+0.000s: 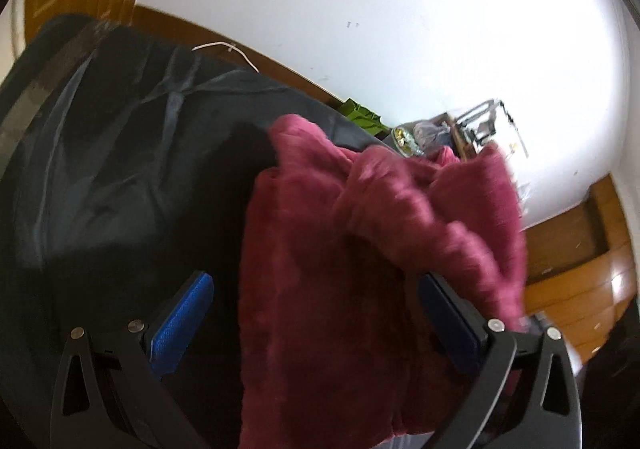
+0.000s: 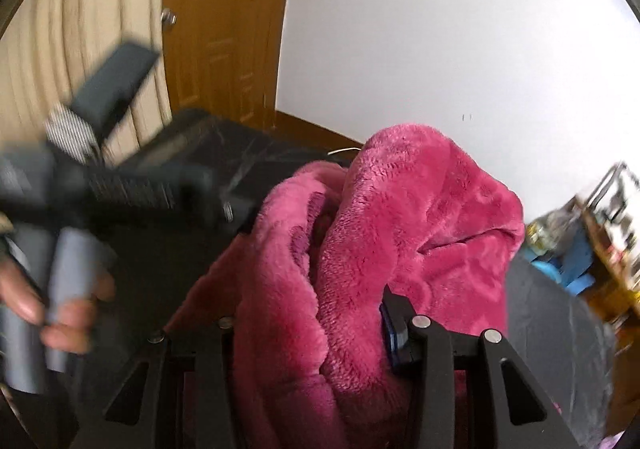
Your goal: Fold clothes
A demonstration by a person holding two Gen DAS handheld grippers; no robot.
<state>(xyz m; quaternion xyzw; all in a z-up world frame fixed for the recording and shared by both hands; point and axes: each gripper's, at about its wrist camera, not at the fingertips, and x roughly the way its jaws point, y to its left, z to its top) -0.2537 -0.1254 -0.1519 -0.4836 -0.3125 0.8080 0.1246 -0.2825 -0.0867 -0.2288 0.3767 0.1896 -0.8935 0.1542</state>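
My right tool (image 2: 316, 313) is clenched on the pink fleece (image 2: 400, 217), lifted off the dark worktop (image 2: 224, 153). My left tool (image 1: 316, 313) stands released; fleece (image 1: 340, 249) drapes between its pads toward the right one.

We count one pink fleece garment (image 2: 400, 233), bunched up. Two hand-held grippers: the left hand-held gripper (image 1: 316, 313) and the right hand-held gripper (image 2: 308, 325). One hand (image 2: 48, 301) shows. One dark desk (image 1: 120, 169), one wooden door (image 2: 224, 29).
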